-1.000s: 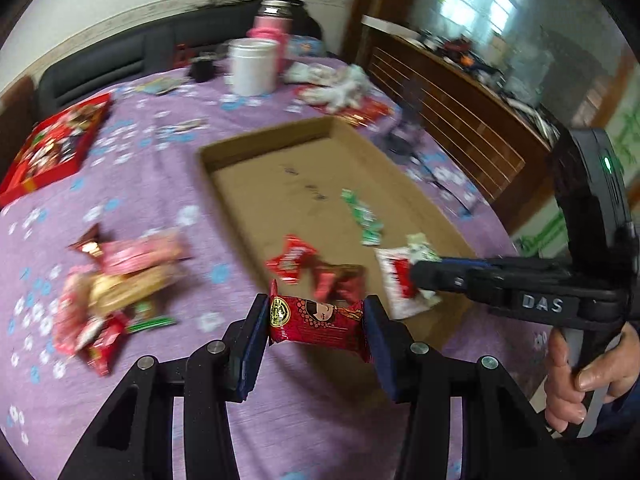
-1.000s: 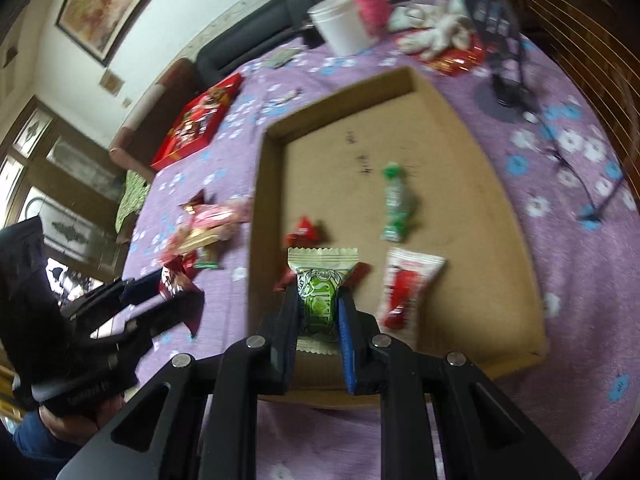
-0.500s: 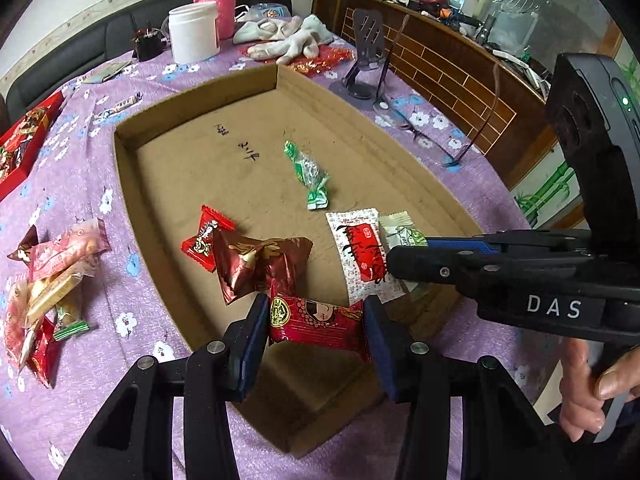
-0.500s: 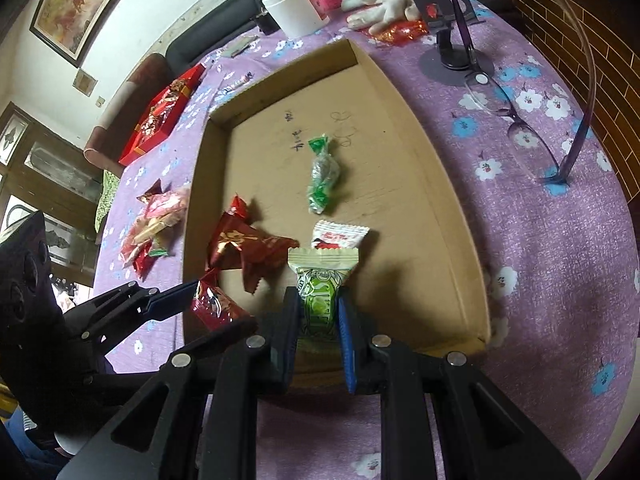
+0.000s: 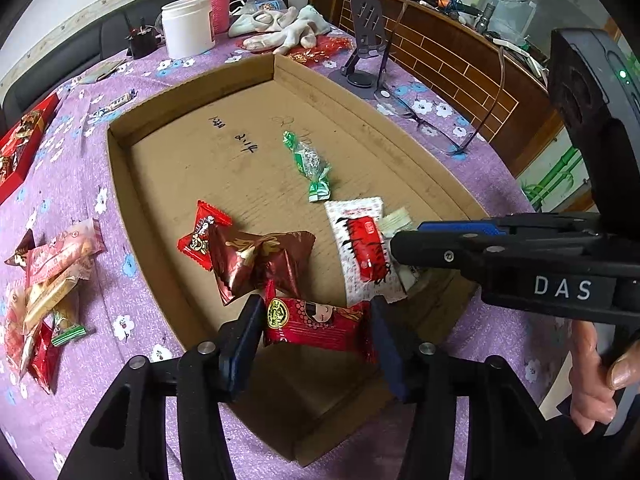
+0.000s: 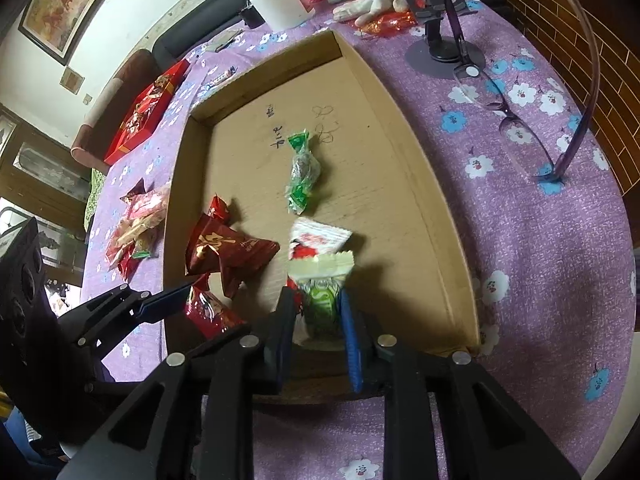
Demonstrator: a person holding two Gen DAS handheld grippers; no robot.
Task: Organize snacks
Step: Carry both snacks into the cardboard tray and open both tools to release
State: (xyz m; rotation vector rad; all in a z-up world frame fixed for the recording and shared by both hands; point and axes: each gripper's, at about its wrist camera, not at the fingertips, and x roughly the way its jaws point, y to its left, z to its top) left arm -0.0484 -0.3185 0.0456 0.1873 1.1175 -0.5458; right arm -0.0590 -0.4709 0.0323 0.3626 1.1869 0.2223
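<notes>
A shallow cardboard box [image 5: 120,184] [image 6: 424,184] lies on the purple flowered cloth. My left gripper [image 5: 316,332] hangs over its near end; its jaws are opening, and a red snack pack [image 5: 316,322] [image 6: 212,312] sits loosely between the pads. My right gripper [image 6: 316,312] is beside it, jaws also opening, with a green and white snack [image 6: 322,292] between the pads and a gap showing on each side. In the box lie a green candy [image 5: 308,164], a white and red packet [image 5: 360,248], a dark red bag [image 5: 256,256] and a small red packet [image 5: 200,236].
A pile of loose snacks [image 5: 48,280] [image 6: 136,232] lies on the cloth left of the box. Beyond the box stand a white jar [image 5: 188,26], a phone stand [image 5: 360,60], pale gloves [image 5: 280,26] and glasses [image 5: 432,124]. A red gift box [image 5: 20,140] sits far left.
Both grippers came forward and down over the box's near end with their snacks. In the newest frames both pairs of jaws stand a little wider around the packs.
</notes>
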